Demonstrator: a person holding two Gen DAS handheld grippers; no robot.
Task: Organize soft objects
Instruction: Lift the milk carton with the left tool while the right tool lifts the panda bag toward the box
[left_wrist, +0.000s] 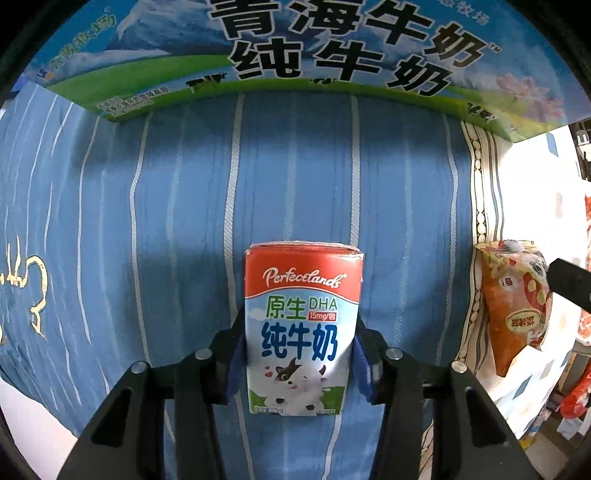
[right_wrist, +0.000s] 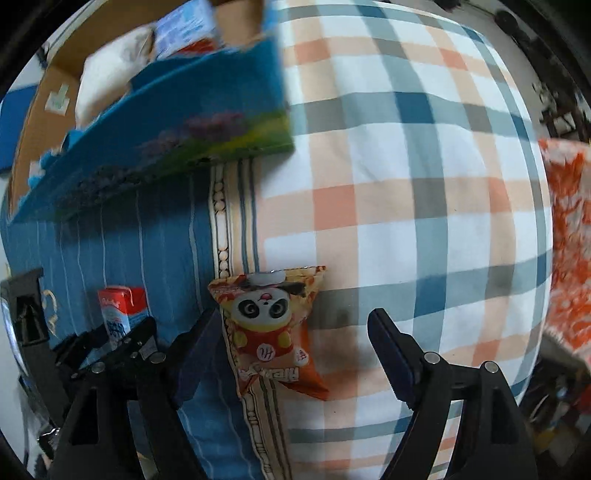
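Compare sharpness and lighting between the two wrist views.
Left wrist view: sharp, print on the milk carton in the left claw is readable; soft shadow bands cross the blue striped sheet. Right wrist view: the big milk box is smeared by motion blur, the panda snack bag stays fairly crisp; both bend at the fisheye edges.

Setting: home bedroom. Evidence: blue striped bedsheet (left_wrist: 295, 177) as the work surface; plaid quilt (right_wrist: 406, 184) in orange, white and teal beside it; printed milk carton box (left_wrist: 295, 48) resting on the bedding; orange patterned fabric (right_wrist: 569, 229) at the edge.
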